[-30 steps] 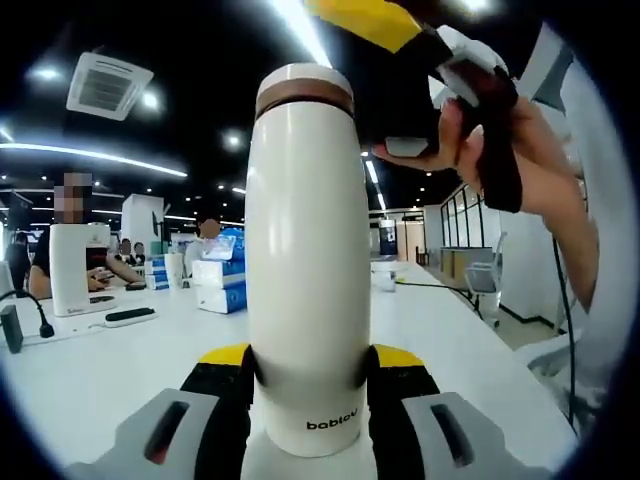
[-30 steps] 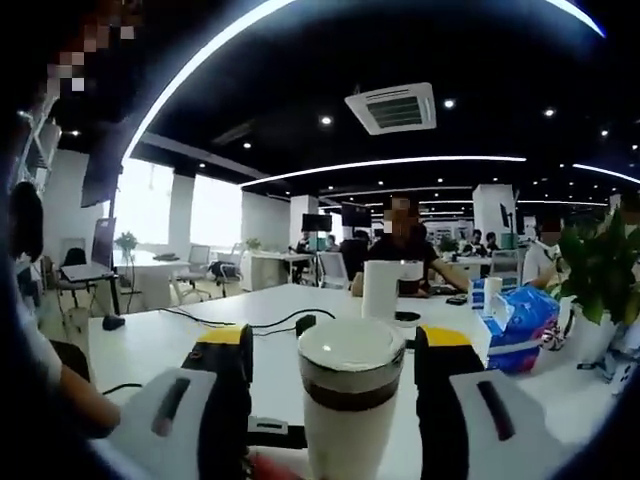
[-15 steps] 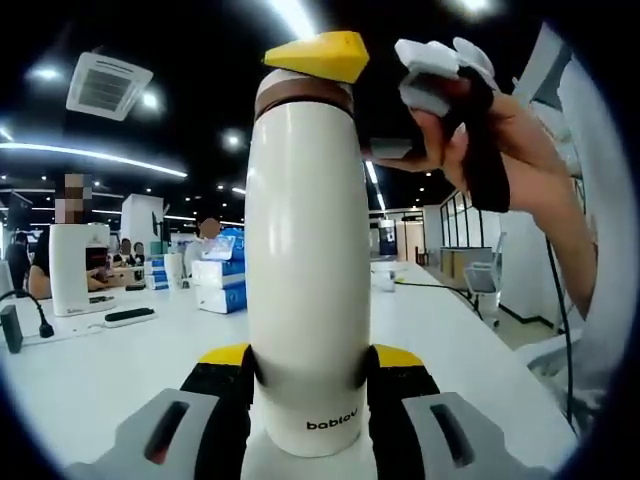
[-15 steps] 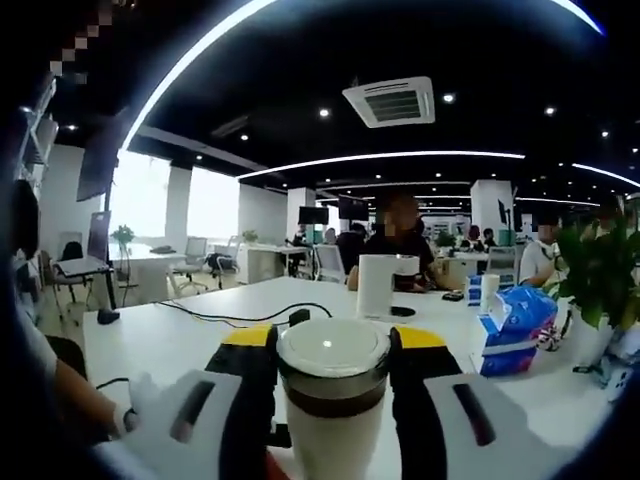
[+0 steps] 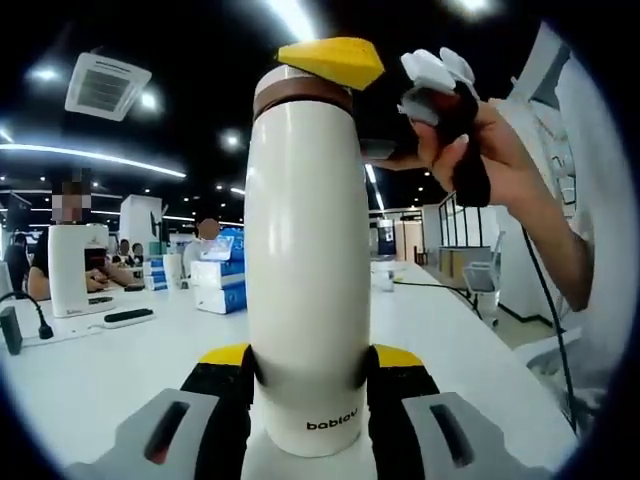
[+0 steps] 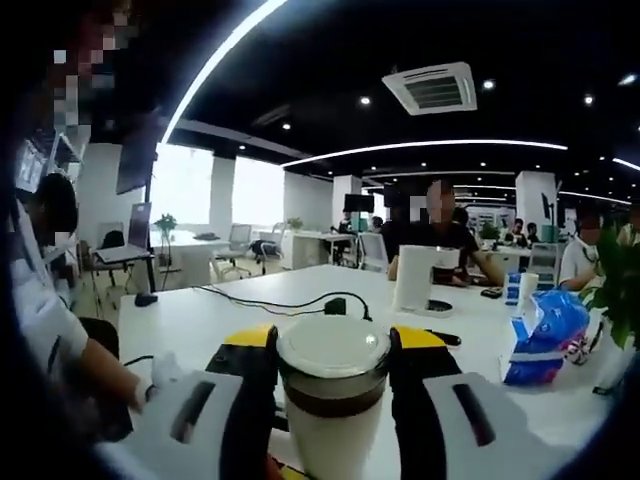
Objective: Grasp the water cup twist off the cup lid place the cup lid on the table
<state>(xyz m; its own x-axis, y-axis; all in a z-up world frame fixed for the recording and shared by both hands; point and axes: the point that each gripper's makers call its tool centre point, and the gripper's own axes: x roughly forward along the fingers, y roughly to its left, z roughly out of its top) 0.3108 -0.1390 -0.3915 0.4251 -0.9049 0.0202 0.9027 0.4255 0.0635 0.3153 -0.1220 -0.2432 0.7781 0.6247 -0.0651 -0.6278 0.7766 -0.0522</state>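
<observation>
A tall white water cup (image 5: 306,270) stood upright on a white table (image 5: 90,375) in an open-plan office, clamped low on its body between the two yellow-tipped jaws of the left gripper (image 5: 308,385), which pressed against both sides just above the small brand lettering. The cup lid (image 5: 303,88), white with a brown band beneath it, sat on top of the cup. In the left gripper view the right gripper (image 5: 345,75) reached in from the upper right, one yellow jaw tip lying against the lid's upper edge, with the person's hand (image 5: 475,150) wrapped around the black handle behind it.

In the right gripper view, looking across the cup from above, the lid (image 6: 332,350) sat squarely between that gripper's (image 6: 333,385) two jaws, which stood narrowly apart and closed on the lid from both sides, their yellow tips touching its rim. The person's sleeve and forearm (image 6: 75,365) showed at the left edge.

Beyond the cup in the left gripper view, a white appliance (image 5: 72,268) stood on the table at far left, with blue-and-white cartons (image 5: 218,280) stacked nearer the middle. In the right gripper view a black cable (image 6: 270,300) trailed across the tabletop, a white jug-like appliance (image 6: 418,280) stood farther back and a blue packet (image 6: 545,335) lay to the right. Several people sat at desks in the background under ceiling strip lights.
</observation>
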